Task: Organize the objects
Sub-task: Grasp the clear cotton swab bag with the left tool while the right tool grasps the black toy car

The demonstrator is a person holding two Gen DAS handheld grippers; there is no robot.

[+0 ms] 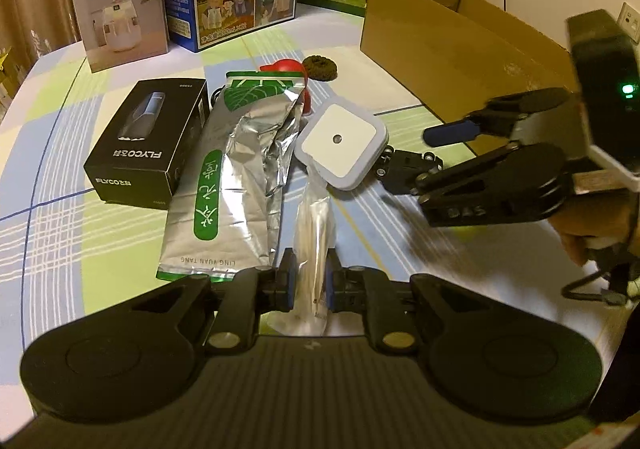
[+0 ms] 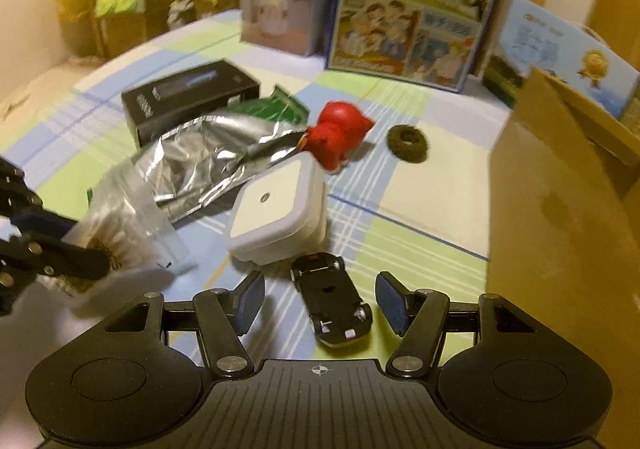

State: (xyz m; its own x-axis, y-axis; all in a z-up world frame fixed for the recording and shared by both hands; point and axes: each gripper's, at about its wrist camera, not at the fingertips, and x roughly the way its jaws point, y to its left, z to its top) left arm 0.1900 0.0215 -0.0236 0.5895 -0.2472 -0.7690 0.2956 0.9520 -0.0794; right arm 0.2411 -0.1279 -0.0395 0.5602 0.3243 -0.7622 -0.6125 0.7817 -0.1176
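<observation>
Left tool (image 1: 311, 286) clamped on clear packet (image 1: 314, 233), right tool (image 2: 320, 303) open, FLYCO box (image 1: 150, 137), J10 HUMIDIFIER box (image 1: 118, 7)

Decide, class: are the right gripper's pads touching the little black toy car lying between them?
Apart. The right wrist view shows the right gripper open, bare tablecloth visible between each pad and the toy car.

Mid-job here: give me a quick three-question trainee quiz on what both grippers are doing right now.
1. True or false: the left gripper is shut on the clear plastic bag.
2. What lies between the right gripper's open fingers? A) red figurine B) black toy car C) brown ring
3. Which large open container stands at the table's right?

Key: 1 true. 2 B, the black toy car, untouched. 3 the cardboard box.
</observation>
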